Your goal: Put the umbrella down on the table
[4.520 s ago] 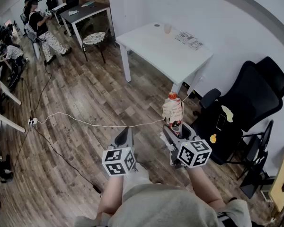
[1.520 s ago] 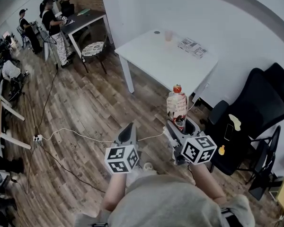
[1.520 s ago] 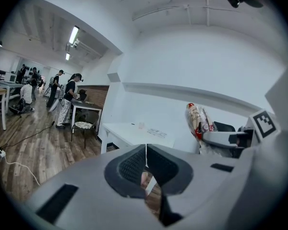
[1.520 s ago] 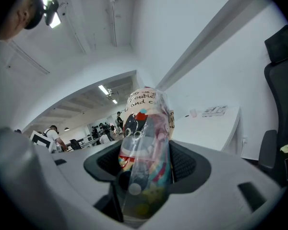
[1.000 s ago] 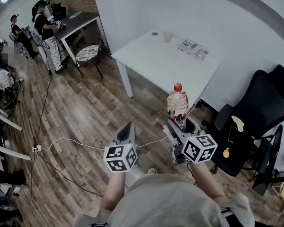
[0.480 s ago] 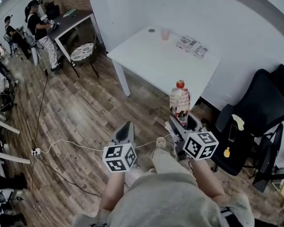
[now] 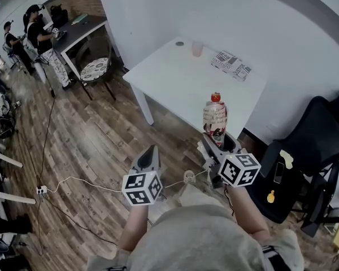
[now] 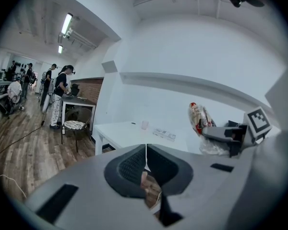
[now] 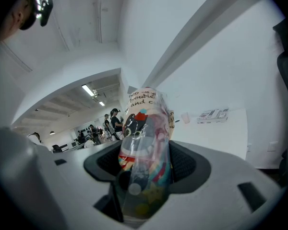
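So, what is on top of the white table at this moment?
A pale cup, a small dark disc and printed papers near the far edge. The umbrella in the right tool covers part of the near edge.

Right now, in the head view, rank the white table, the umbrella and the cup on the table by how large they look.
1. white table: by far the largest.
2. umbrella: held upright in the right gripper, and nearer the camera, which enlarges it.
3. cup: smallest, near the table's far edge.
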